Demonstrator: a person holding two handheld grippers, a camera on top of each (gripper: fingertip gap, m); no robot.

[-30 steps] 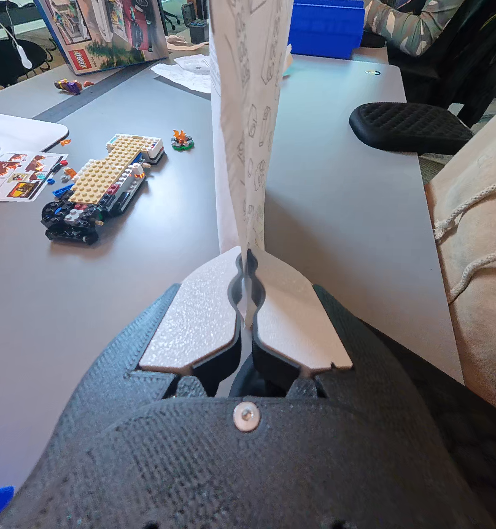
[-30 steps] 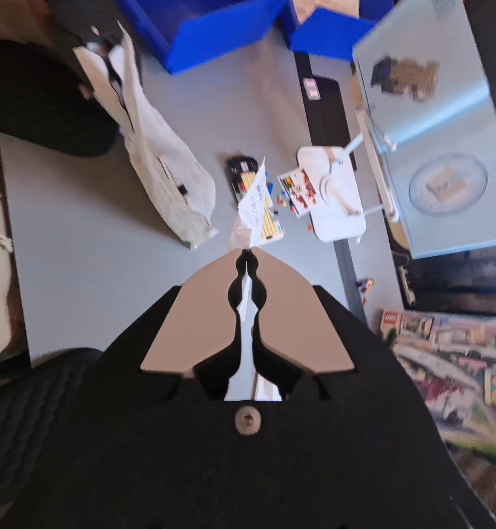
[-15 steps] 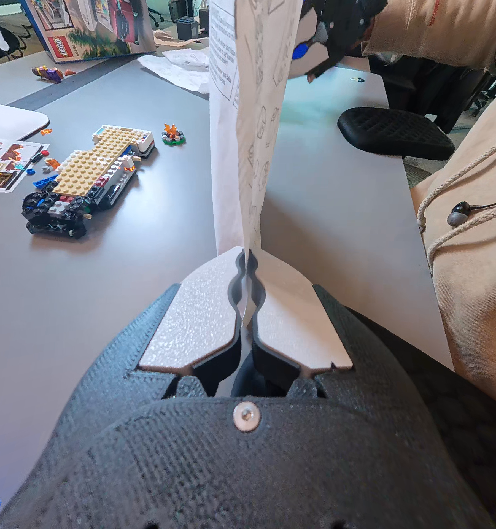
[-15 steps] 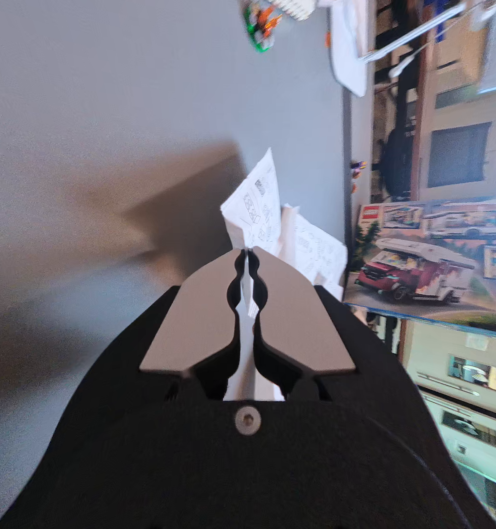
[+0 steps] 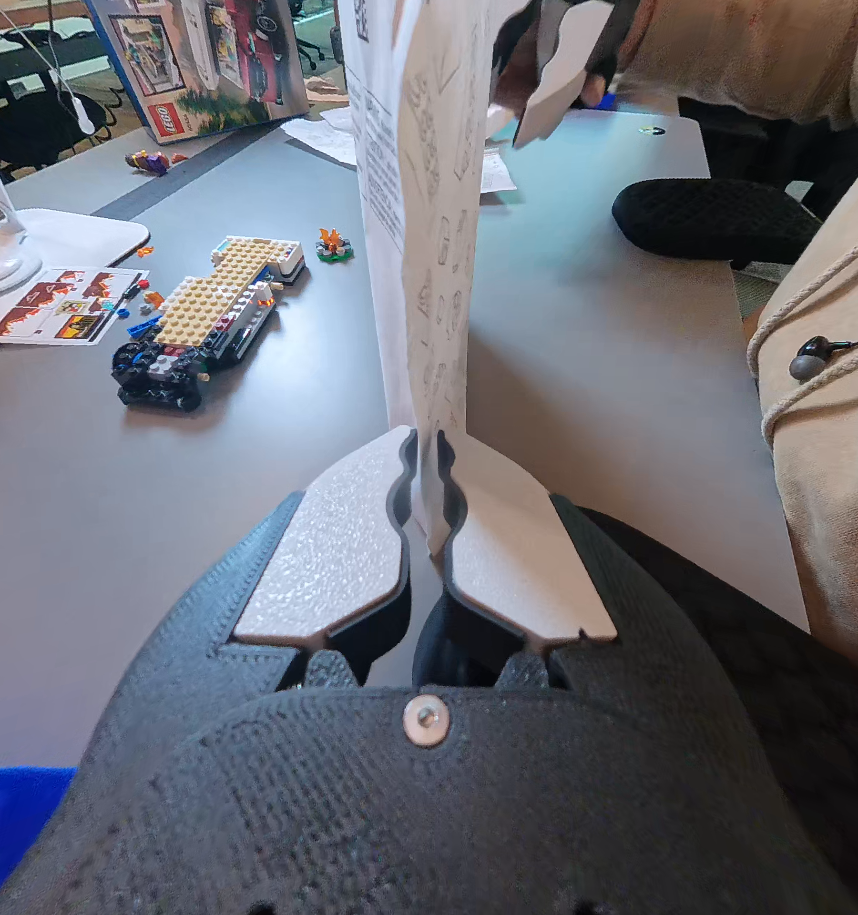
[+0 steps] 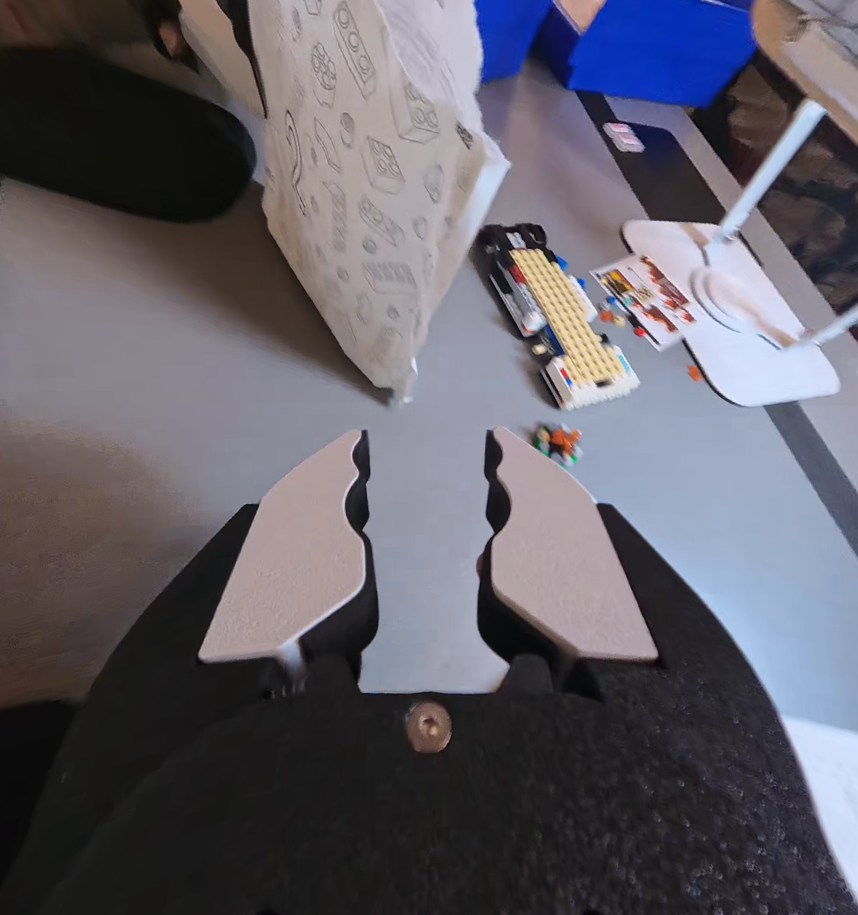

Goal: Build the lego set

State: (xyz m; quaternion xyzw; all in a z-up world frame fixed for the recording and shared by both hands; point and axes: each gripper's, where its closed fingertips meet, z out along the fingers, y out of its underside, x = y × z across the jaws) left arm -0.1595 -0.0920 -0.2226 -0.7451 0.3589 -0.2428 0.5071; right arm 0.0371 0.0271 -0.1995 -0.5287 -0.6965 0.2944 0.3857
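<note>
Grey table [image 5: 590,346]; brick model [image 5: 209,317]; blue bins [image 6: 655,54].

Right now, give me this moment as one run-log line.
left gripper: jaws slightly parted around white paper bag, bag upright | right gripper: open, empty, above grey table | nearby: brick vehicle, campfire piece

A grey desk [image 5: 590,346] is carrying a half-built brick vehicle with a tan studded top [image 5: 209,317], and a small green-and-orange brick piece [image 5: 334,246] is sitting just beyond it. A printed sticker sheet [image 5: 65,307] is lying beside the vehicle, partly on a white lamp base [image 5: 60,237]. A picture-covered toy box [image 5: 204,69] is standing at the far edge.
</note>
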